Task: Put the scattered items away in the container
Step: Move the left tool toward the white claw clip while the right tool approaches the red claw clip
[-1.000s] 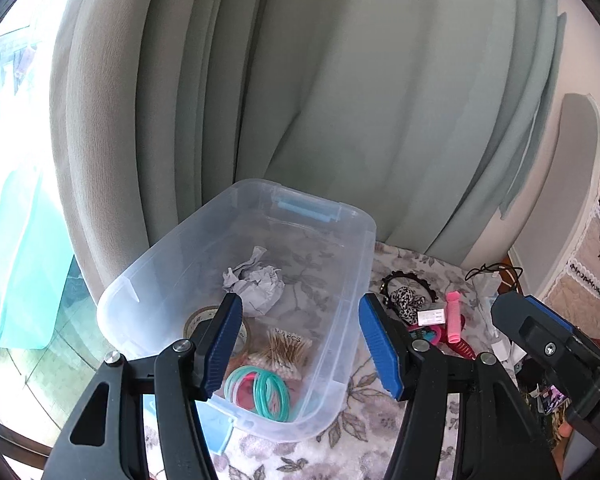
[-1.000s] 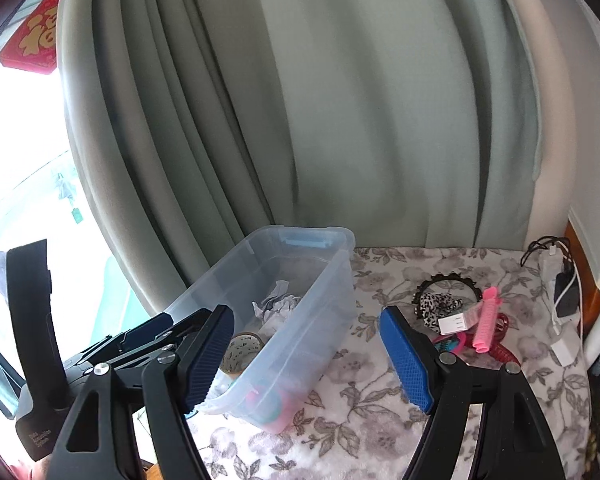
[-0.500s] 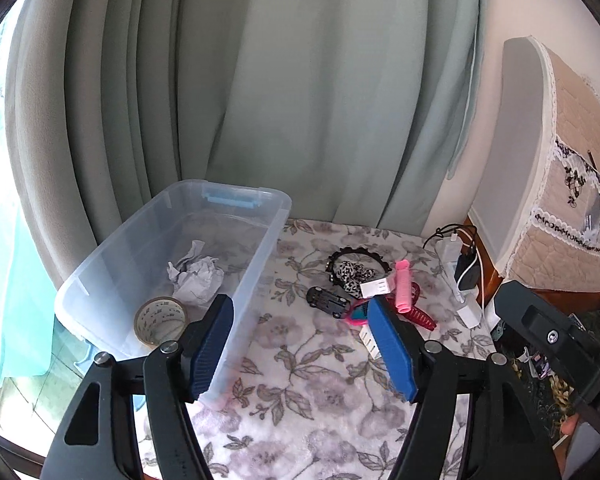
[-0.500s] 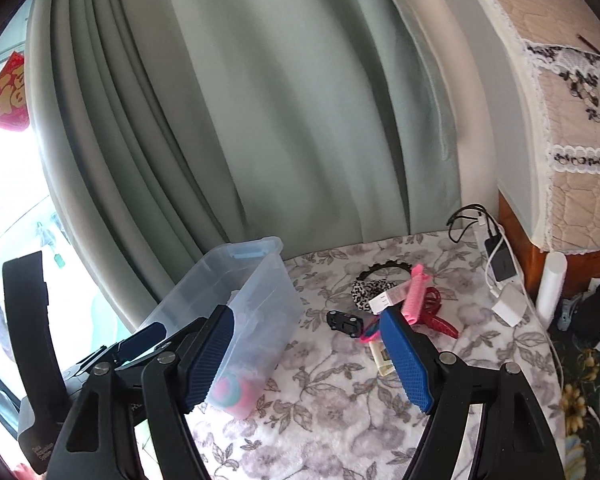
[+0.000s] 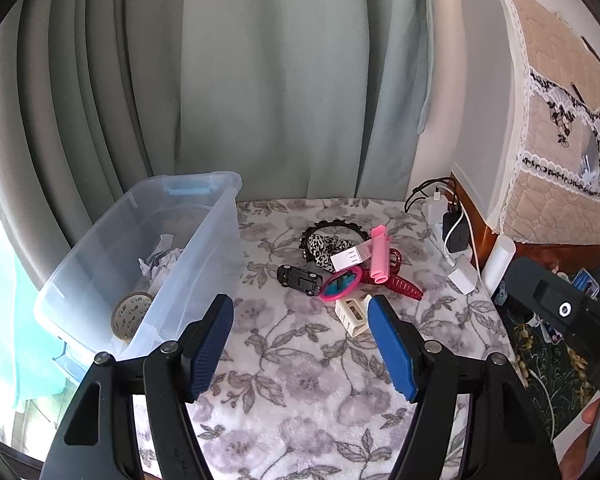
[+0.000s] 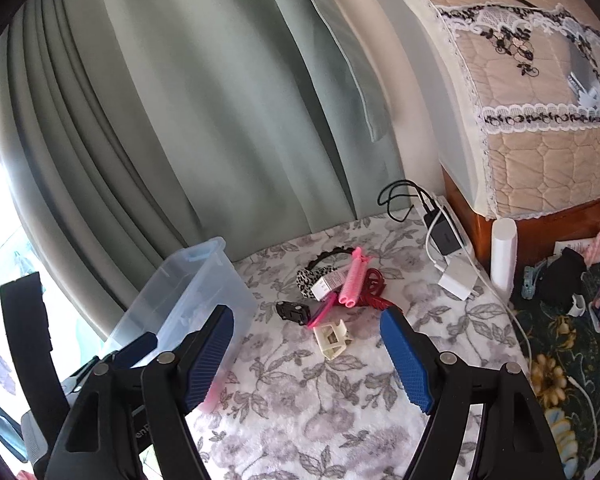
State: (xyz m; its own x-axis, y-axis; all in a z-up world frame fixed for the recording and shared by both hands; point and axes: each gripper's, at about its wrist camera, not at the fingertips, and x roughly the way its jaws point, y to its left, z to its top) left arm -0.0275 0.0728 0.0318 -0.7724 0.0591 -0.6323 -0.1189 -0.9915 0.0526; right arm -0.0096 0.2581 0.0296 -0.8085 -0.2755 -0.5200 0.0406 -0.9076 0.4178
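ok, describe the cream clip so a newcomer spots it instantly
Start at the clear plastic bin on the floral blanket; the clutter pile lies to its right. The cream plastic claw clip sits at the pile's near edge, just below the round pink-rimmed mirror. It is the pile's only pale, boxy piece.

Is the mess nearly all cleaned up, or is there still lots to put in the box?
Partly done. The clear box already holds crumpled paper and a tape roll. Nothing is in hand: the left gripper and the right gripper are both open and empty. Still left on the blanket: the toy car, pink mirror, pink roller, red claw clip, leopard scrunchie and cream clip.
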